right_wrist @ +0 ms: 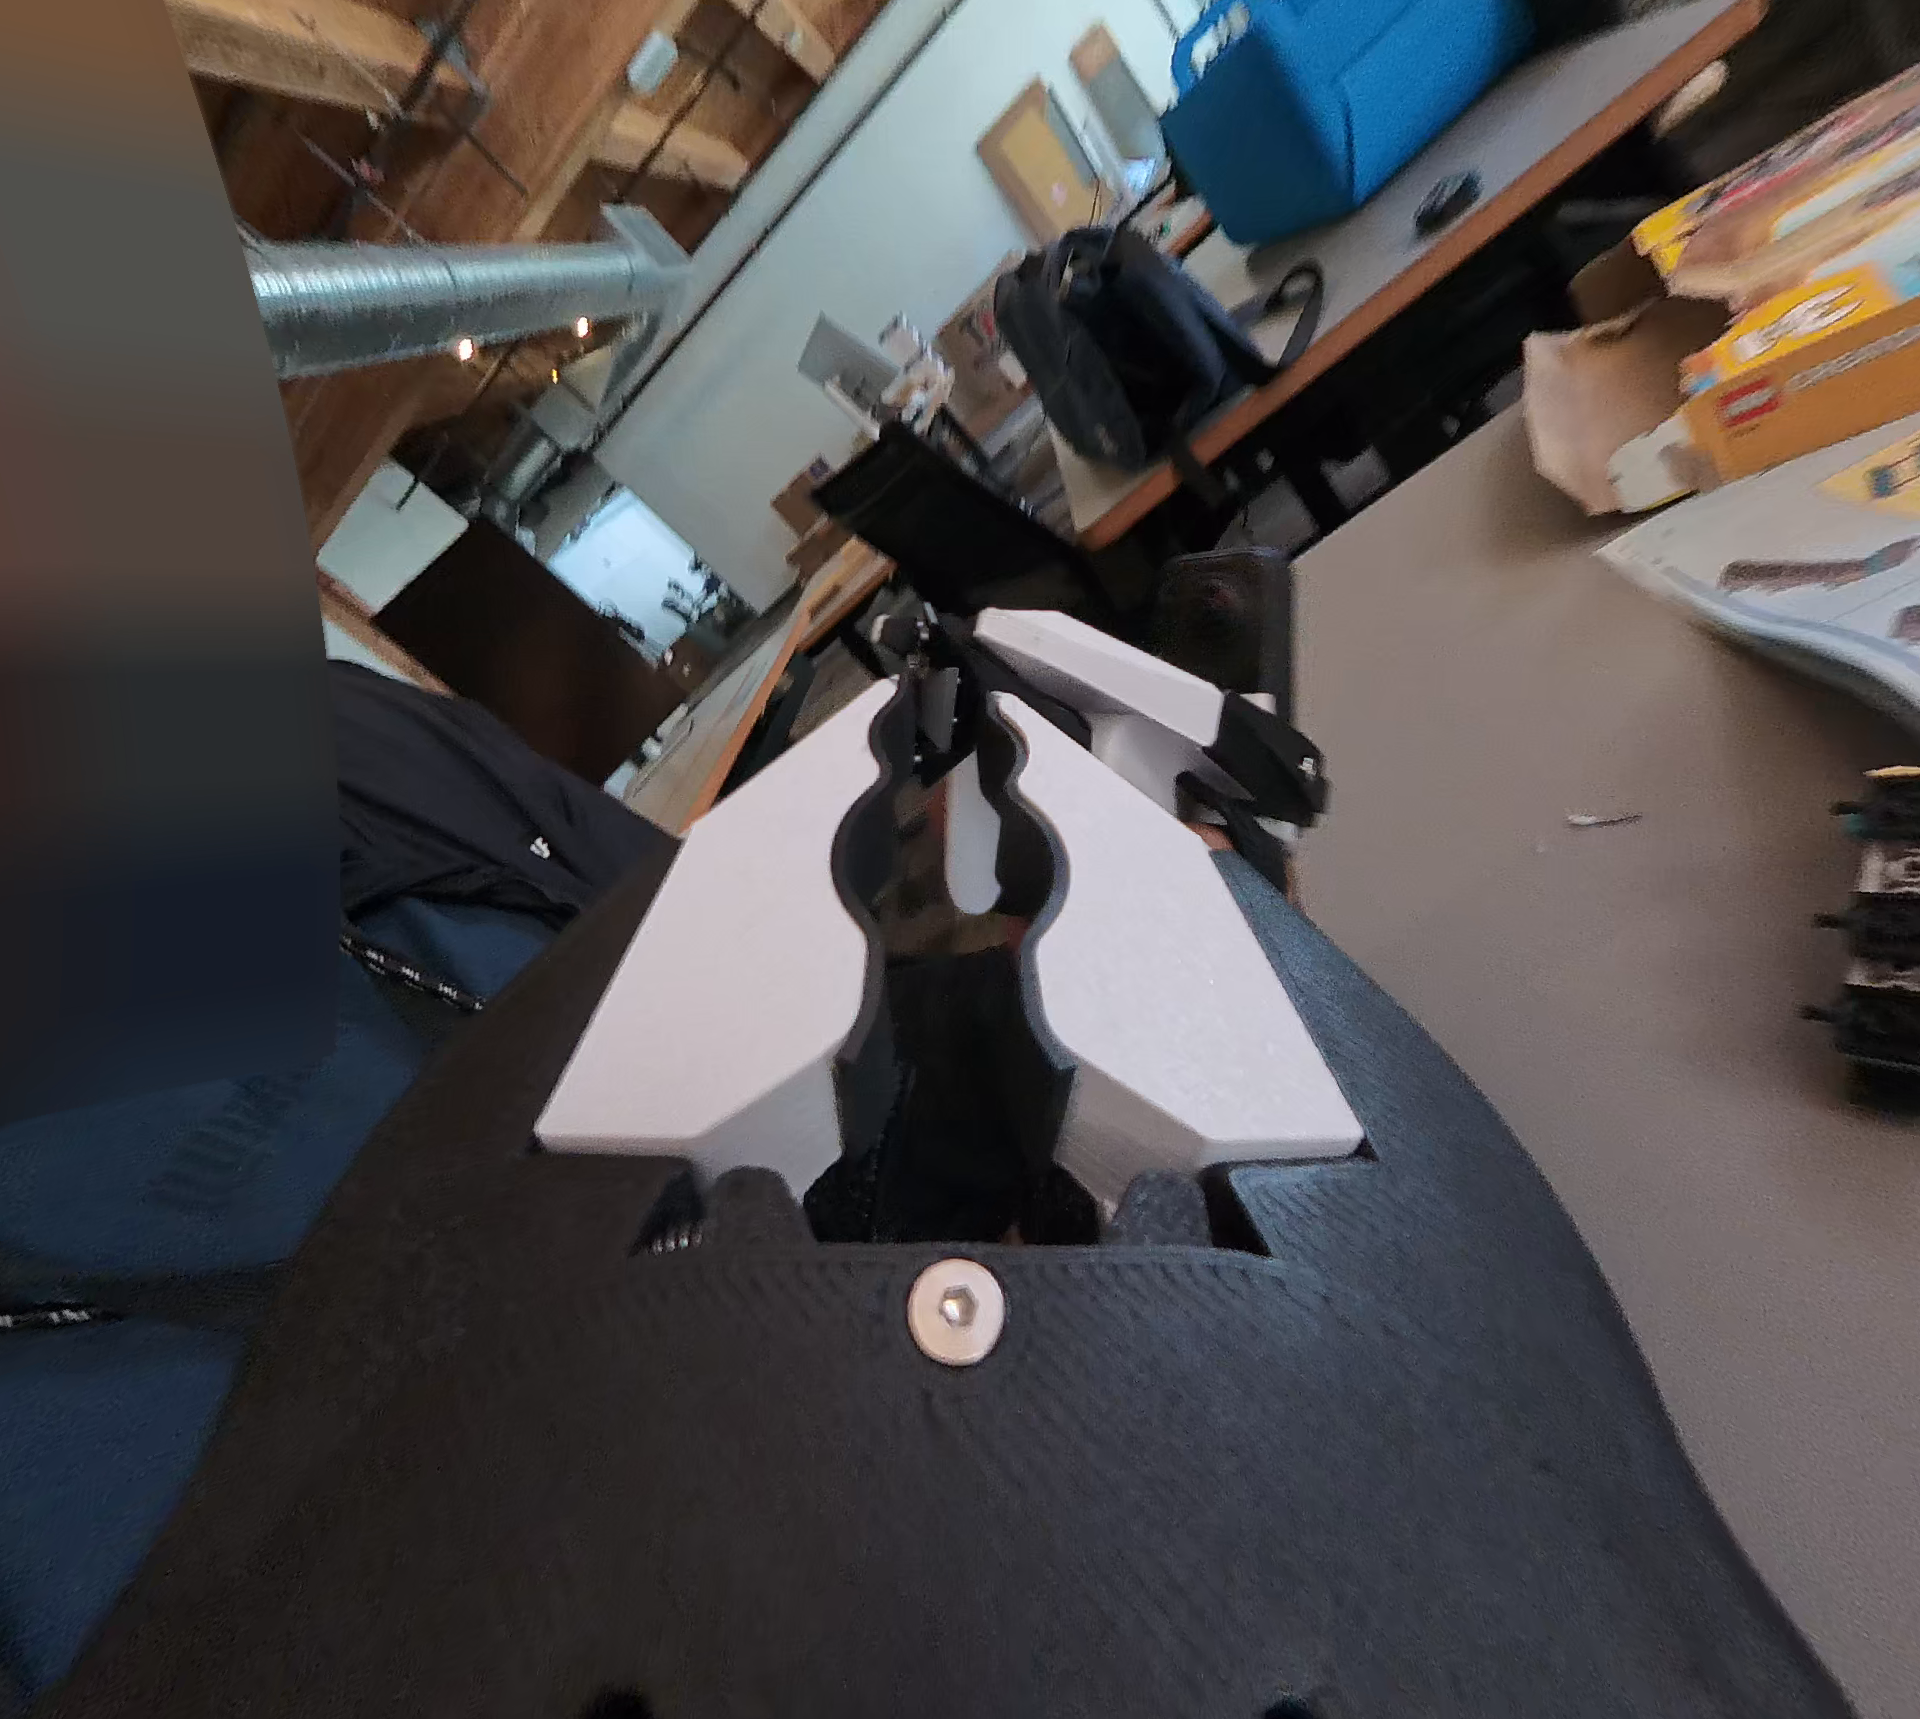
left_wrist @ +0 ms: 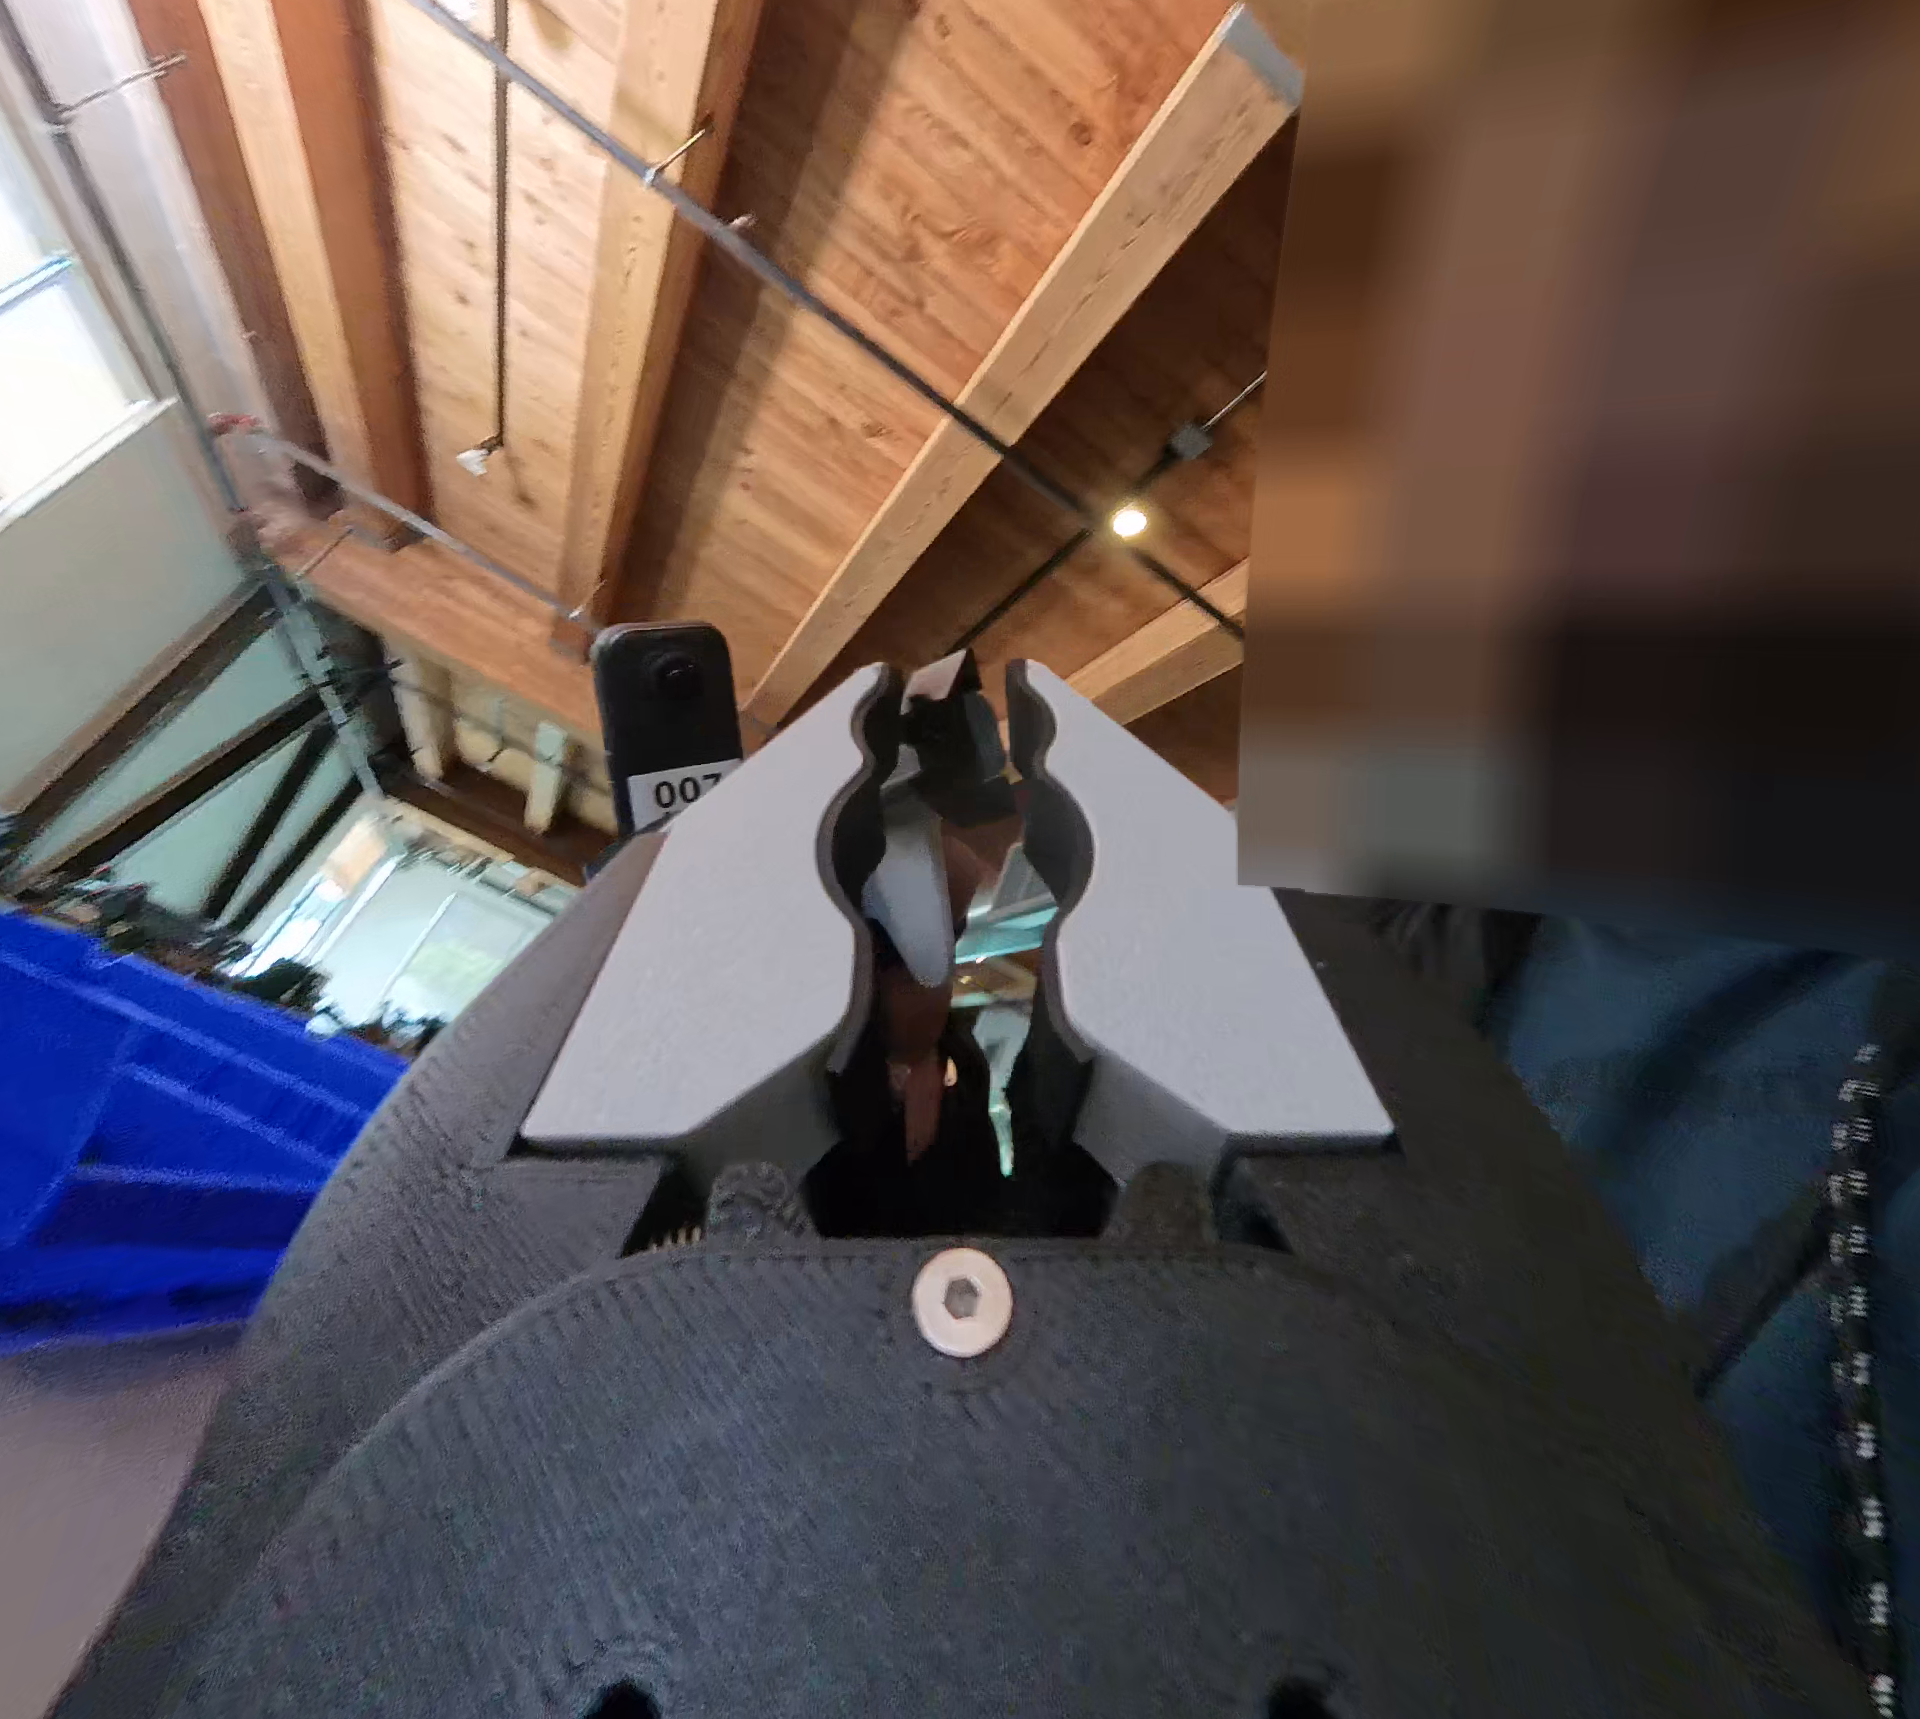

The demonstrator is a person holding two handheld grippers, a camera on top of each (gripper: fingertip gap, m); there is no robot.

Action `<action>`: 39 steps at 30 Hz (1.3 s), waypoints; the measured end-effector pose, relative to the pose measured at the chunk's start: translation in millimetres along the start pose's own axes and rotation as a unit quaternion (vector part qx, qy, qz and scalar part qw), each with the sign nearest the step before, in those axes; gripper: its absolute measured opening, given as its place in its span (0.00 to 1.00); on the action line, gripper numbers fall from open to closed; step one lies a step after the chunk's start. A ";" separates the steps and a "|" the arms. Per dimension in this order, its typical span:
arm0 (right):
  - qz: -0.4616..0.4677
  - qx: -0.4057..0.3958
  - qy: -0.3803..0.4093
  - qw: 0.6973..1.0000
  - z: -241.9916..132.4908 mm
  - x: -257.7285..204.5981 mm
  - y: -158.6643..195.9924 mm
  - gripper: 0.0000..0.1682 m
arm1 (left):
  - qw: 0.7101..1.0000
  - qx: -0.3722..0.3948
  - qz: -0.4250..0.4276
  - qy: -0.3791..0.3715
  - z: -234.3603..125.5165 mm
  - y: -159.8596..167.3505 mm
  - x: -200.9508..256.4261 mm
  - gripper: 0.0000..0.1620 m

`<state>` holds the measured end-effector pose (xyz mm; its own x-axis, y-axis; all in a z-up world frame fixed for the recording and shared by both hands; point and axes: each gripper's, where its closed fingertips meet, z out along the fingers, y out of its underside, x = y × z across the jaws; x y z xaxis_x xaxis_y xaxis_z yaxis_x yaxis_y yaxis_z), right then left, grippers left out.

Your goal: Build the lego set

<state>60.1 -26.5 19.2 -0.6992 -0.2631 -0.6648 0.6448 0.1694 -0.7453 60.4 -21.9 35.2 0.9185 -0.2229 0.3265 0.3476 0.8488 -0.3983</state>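
Grey tabletop point(right_wrist: 1507, 838) carries possibly a Lego box point(right_wrist: 1787, 360).

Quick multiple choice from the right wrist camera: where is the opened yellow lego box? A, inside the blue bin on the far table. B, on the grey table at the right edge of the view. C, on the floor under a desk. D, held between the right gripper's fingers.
B: the yellow box lies on the grey table at the right edge, beside the instruction sheet, well away from the right gripper.
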 end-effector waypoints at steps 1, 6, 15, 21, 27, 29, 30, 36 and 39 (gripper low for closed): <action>-0.002 0.012 0.001 1.000 -4.1 1.8 -2.8 0.06 | 1.000 -0.011 0.008 -0.013 0.8 0.7 -2.1 0.14; -0.012 0.053 0.009 0.998 -22.7 10.1 -9.7 0.05 | 0.993 -0.072 0.040 -0.081 1.9 6.7 -15.6 0.15; -0.042 0.081 0.029 0.995 -37.8 16.2 -11.5 0.06 | 0.967 -0.165 0.093 -0.169 -0.8 23.5 -35.4 0.11; -0.053 0.084 0.033 0.994 -39.9 16.9 -10.7 0.06 | 0.964 -0.173 0.104 -0.174 1.3 26.9 -35.5 0.07; -0.058 0.088 0.039 0.994 -41.8 18.7 -9.9 0.06 | 0.959 -0.179 0.121 -0.184 1.6 28.5 -37.5 0.07; -0.055 0.091 0.038 0.994 -42.5 18.6 -9.7 0.06 | 0.957 -0.181 0.126 -0.186 1.9 29.3 -37.8 0.07; -0.054 0.093 0.036 0.994 -42.8 18.4 -9.6 0.06 | 0.957 -0.182 0.128 -0.186 2.3 29.8 -37.6 0.07; -0.047 0.093 0.032 0.994 -43.5 16.8 -7.9 0.06 | 0.958 -0.184 0.121 -0.182 2.3 32.2 -37.4 0.07; -0.042 0.093 0.032 0.994 -44.5 16.1 -7.3 0.06 | 0.958 -0.187 0.121 -0.179 2.8 34.0 -36.9 0.07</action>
<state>30.4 10.3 11.7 -0.7667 -0.2075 -0.6076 0.6259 -0.0303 -0.7793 37.8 16.6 12.0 0.8803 0.1943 0.4328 0.2377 0.6089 -0.7568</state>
